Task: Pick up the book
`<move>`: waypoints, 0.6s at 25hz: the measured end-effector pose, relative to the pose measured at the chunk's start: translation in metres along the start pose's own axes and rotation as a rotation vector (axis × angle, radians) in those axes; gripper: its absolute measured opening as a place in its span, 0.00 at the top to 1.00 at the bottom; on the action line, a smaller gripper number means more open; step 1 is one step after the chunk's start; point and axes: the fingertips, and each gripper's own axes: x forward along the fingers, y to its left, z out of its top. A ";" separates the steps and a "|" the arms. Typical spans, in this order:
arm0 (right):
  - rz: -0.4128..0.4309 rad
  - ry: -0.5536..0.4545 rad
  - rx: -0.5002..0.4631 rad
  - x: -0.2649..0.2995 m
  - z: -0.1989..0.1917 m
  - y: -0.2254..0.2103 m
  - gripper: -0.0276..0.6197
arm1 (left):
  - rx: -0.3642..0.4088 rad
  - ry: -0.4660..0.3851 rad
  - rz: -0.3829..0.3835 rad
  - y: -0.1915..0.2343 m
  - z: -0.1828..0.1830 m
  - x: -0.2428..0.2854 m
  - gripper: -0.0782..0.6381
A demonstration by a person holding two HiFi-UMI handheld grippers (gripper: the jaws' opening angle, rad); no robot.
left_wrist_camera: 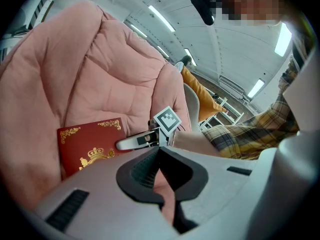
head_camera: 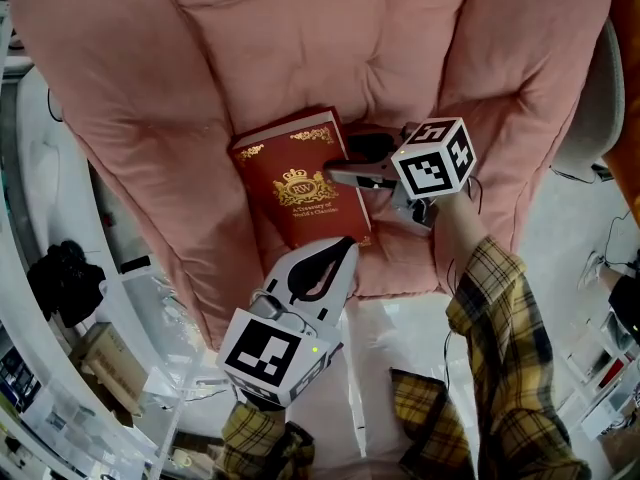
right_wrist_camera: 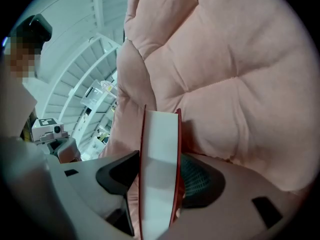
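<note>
A dark red hardback book (head_camera: 300, 183) with a gold crest lies face up on the seat of a pink padded chair (head_camera: 200, 68). My right gripper (head_camera: 340, 176) comes in from the right and is shut on the book's right edge, one finger lying on the cover. In the right gripper view the book's white page edge (right_wrist_camera: 160, 159) stands between the dark pads, which touch both covers. My left gripper (head_camera: 345, 248) hovers at the book's near corner, shut, with nothing in it. The left gripper view shows the book (left_wrist_camera: 87, 144) with the right gripper (left_wrist_camera: 125, 144) on it.
The chair's puffy back and arms rise around the book. Left of the chair are clear plastic wrap, a cardboard box (head_camera: 110, 363) and a black object (head_camera: 65, 273). An orange cushion (left_wrist_camera: 200, 91) and white shelving stand beyond the chair.
</note>
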 end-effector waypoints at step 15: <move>-0.069 -0.076 -0.002 -0.013 0.003 0.016 0.56 | 0.029 -0.021 0.014 0.001 0.012 -0.020 0.88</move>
